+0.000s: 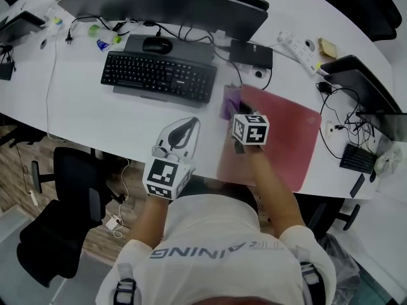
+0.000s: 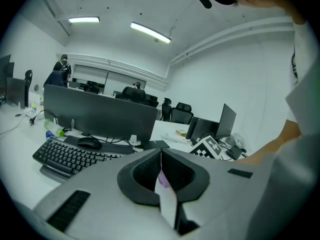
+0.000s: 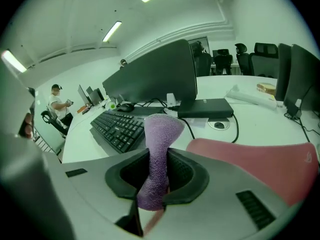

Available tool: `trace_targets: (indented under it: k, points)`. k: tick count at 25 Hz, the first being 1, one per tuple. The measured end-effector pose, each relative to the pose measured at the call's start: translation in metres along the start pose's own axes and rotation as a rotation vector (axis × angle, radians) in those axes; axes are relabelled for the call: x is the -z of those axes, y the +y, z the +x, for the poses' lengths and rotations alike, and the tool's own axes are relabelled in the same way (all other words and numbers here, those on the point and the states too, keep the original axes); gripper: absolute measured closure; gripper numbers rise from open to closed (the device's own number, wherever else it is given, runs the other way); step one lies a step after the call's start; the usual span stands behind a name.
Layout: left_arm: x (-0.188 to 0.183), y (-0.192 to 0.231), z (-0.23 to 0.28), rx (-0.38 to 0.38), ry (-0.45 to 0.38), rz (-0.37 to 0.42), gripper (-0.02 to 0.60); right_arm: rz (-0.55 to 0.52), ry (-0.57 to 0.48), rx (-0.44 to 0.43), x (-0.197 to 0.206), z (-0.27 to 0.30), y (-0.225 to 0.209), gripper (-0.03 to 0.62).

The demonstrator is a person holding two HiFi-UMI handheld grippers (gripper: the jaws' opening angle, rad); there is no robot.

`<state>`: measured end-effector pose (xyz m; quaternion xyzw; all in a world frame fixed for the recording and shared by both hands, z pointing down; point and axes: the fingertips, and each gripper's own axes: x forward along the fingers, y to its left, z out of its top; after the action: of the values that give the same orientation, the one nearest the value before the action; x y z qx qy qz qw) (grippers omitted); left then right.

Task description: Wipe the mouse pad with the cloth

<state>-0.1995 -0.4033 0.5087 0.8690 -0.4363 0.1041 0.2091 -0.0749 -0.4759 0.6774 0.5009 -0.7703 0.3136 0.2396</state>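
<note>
A dull red mouse pad (image 1: 286, 138) lies on the white desk, right of centre; in the right gripper view the mouse pad (image 3: 250, 159) fills the lower right. My right gripper (image 1: 233, 115) is over the pad's far left corner, shut on a purple cloth (image 1: 229, 100). In its own view the cloth (image 3: 159, 134) stands up out of the shut right gripper (image 3: 159, 159) as a thick fold. My left gripper (image 1: 183, 129) hovers over bare desk left of the pad, near the front edge. The left gripper (image 2: 161, 154) is shut, its jaws touching, with nothing held.
A black keyboard (image 1: 159, 75) and mouse (image 1: 156, 44) sit behind the grippers, under a wide monitor (image 1: 165, 2). A black box (image 1: 251, 53), a power strip (image 1: 299, 48) and cables (image 1: 340, 126) lie beyond and right of the pad. An office chair (image 1: 70, 196) stands lower left.
</note>
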Motion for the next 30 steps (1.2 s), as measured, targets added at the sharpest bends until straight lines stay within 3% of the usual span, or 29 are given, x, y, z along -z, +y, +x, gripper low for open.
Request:
trace_targets:
  k: [5,10,21,30]
  points:
    - [0.011,0.001,0.007,0.004,0.036,0.006,0.549,0.017,0.073,0.041,0.016,0.021,-0.028,0.499]
    - [0.014,-0.015,0.014,0.009,0.053,0.000,0.549,0.063,0.080,0.051,0.021,0.016,-0.052,0.499]
    - [0.011,-0.087,0.030,-0.026,0.051,0.025,0.549,0.093,0.109,0.061,0.042,-0.029,-0.126,0.499]
    - [0.011,-0.157,0.042,-0.076,0.031,0.052,0.549,0.118,0.086,0.085,0.059,-0.085,-0.214,0.499]
